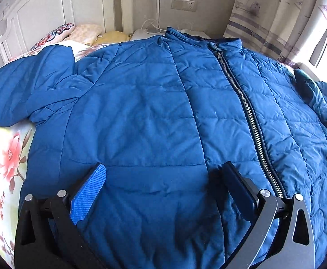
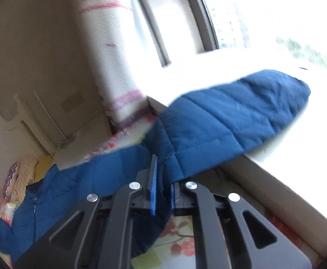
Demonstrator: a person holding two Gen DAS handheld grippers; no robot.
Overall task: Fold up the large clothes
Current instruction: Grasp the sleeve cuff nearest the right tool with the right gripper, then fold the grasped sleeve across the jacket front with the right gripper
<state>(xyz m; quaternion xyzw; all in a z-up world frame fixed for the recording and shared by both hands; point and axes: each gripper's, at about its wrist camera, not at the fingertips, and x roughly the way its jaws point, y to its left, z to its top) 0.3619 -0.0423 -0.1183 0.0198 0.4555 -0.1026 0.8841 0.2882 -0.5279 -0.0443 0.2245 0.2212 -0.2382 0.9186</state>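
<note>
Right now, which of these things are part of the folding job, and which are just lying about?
Part of the job:
- blue padded jacket
- its sleeve, clamped in the right fingers
- left fingers, open over the jacket

Lying about:
- pillows
- curtain
- wall socket

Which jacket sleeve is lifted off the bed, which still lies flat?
The sleeve by the window is raised, pinched in the right gripper. The other sleeve, near the pillows, lies flat on the bedspread.

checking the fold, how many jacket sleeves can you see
2. One sleeve lies folded at the jacket's far left on the bed; the other sleeve is clamped in the right gripper, lifted toward the window.
</note>
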